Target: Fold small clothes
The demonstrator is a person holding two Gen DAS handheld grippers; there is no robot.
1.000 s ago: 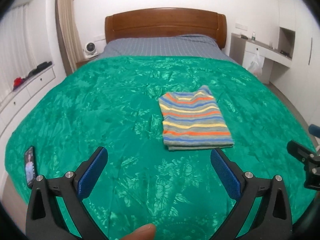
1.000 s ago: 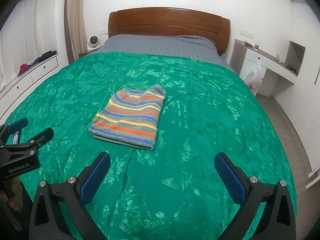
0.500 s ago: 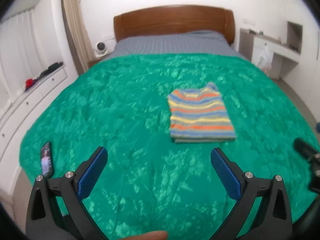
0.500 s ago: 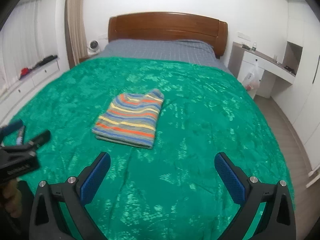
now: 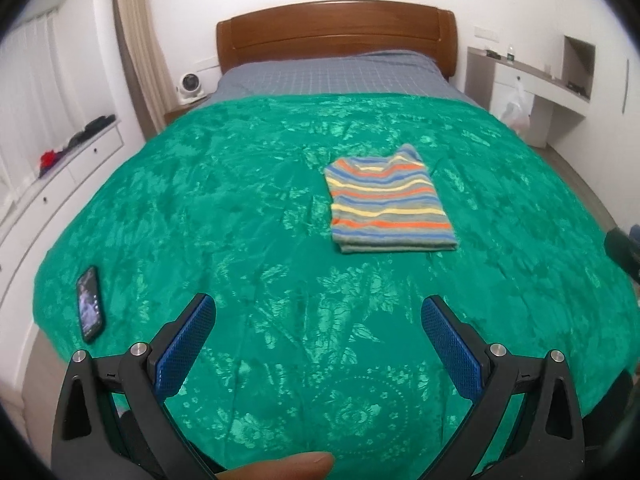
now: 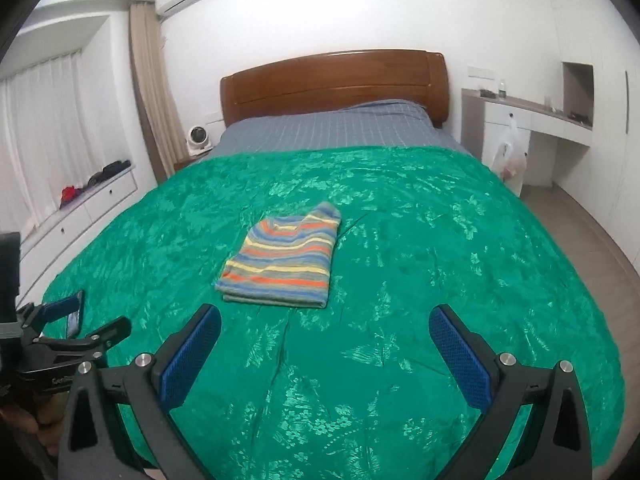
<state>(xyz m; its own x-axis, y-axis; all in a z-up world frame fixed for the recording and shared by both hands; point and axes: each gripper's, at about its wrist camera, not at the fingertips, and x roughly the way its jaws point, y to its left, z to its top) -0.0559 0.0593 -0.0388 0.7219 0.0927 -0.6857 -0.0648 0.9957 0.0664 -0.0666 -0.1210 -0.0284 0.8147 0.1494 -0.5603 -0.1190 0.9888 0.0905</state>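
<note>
- Left gripper (image 5: 318, 322) fills the bottom of its own view, blue-padded jaws spread wide and released, gripping nothing, above the green bedspread (image 5: 240, 200).
- Right gripper (image 6: 325, 330) sits at the bottom of its view, jaws likewise spread apart and empty.
- Folded striped shirt (image 5: 388, 200) lies flat on the bedspread, right of centre in the left view and just above the jaws in the right view (image 6: 282, 262).
- Black phone (image 5: 89, 304) rests near the bedspread's lower left edge.
- Wooden headboard (image 5: 336, 32) stands at the top centre.
</note>
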